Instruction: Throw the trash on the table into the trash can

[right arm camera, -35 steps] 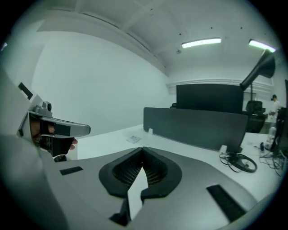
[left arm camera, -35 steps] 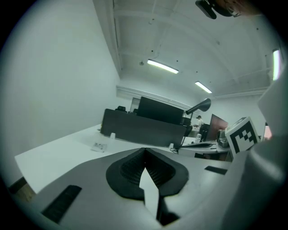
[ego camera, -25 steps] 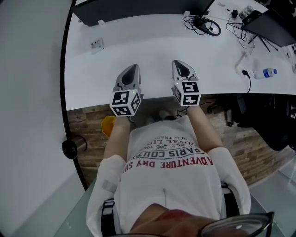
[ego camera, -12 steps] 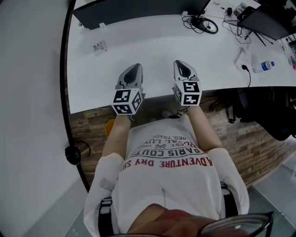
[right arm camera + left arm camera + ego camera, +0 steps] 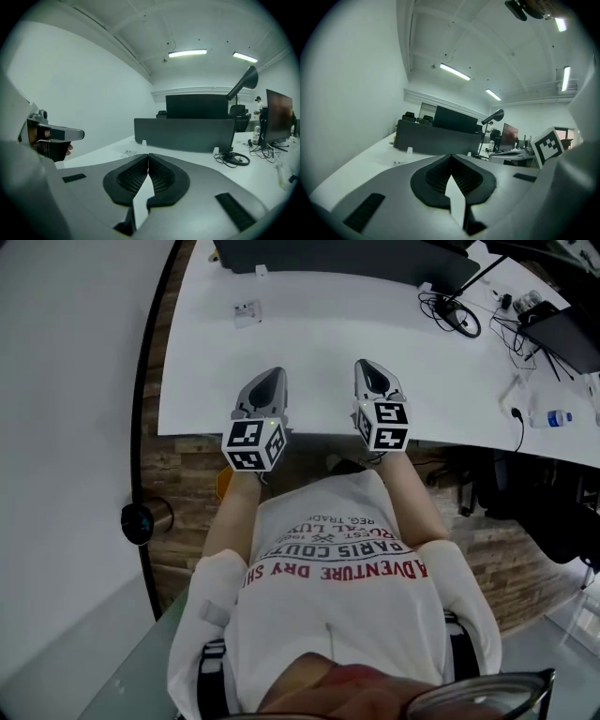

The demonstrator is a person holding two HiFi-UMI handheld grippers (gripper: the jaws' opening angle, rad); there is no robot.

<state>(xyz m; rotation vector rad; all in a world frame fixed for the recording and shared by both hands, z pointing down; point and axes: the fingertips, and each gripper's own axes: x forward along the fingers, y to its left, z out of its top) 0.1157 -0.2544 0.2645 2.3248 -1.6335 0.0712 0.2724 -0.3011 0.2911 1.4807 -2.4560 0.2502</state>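
Observation:
A small pale scrap (image 5: 247,309) lies on the white table (image 5: 309,334) near its far left, in front of a dark partition. It also shows as a small scrap (image 5: 399,163) in the left gripper view and as the same scrap (image 5: 127,152) in the right gripper view. My left gripper (image 5: 270,377) and right gripper (image 5: 369,368) hover side by side over the table's near edge, well short of the scrap. Both are shut with nothing between the jaws, as the left gripper (image 5: 451,157) and right gripper (image 5: 148,155) show in their own views. A yellow container (image 5: 223,482) peeks out on the floor under the table edge.
A dark partition (image 5: 347,254) runs along the table's far side. Coiled cables (image 5: 457,314), a laptop (image 5: 572,334), a power strip (image 5: 514,390) and a water bottle (image 5: 555,418) sit at the right. A black round object (image 5: 138,521) stands on the wooden floor at left.
My view has swung left along the table, so its left end and the scrap now sit further right in the picture. Both grippers stay shut and side by side.

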